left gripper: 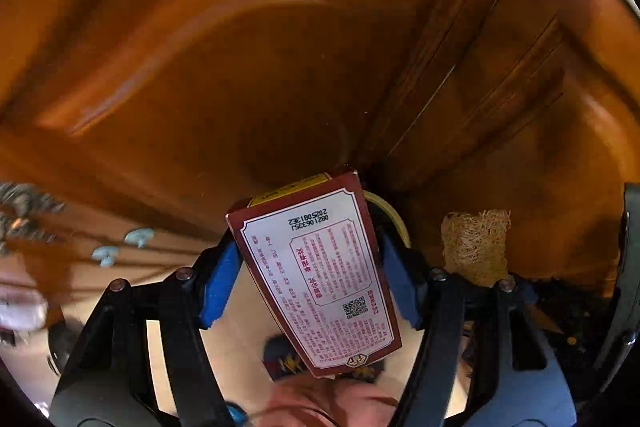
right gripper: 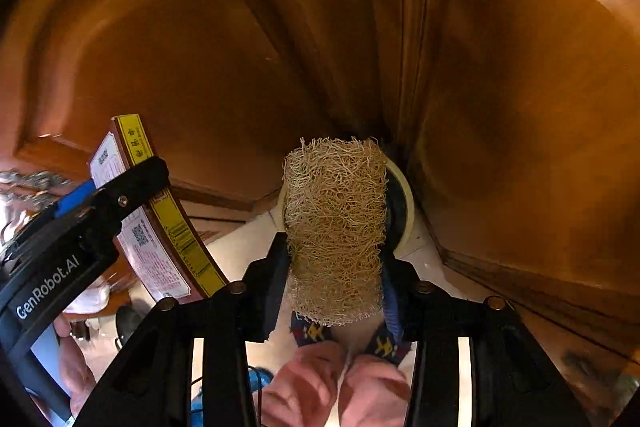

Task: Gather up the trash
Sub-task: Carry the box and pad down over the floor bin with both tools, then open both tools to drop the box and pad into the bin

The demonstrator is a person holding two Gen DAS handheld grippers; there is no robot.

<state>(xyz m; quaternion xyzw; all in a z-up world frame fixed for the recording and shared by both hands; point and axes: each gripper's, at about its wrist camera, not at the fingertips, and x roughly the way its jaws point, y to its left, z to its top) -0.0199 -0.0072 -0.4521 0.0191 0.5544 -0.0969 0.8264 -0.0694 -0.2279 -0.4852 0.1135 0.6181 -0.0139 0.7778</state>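
My left gripper (left gripper: 310, 267) is shut on a dark red and white printed carton (left gripper: 320, 275), its blue pads pressing the two long sides. The carton (right gripper: 160, 251) also shows at the left of the right wrist view, tilted, with the left gripper's finger across it. My right gripper (right gripper: 334, 267) points steeply down and holds a tan fibrous loofah pad (right gripper: 336, 211) between its fingers. That loofah pad (left gripper: 476, 247) shows at the right of the left wrist view too. Below the loofah pad sits a round cream-rimmed bin (right gripper: 406, 211) with a dark inside, mostly hidden.
Glossy brown wooden cabinet doors (right gripper: 520, 87) stand close behind and to the right of the bin. The floor (right gripper: 240, 239) is pale. A person's pink-clad legs (right gripper: 340, 383) and blue patterned slippers (right gripper: 312, 333) are directly beneath the grippers.
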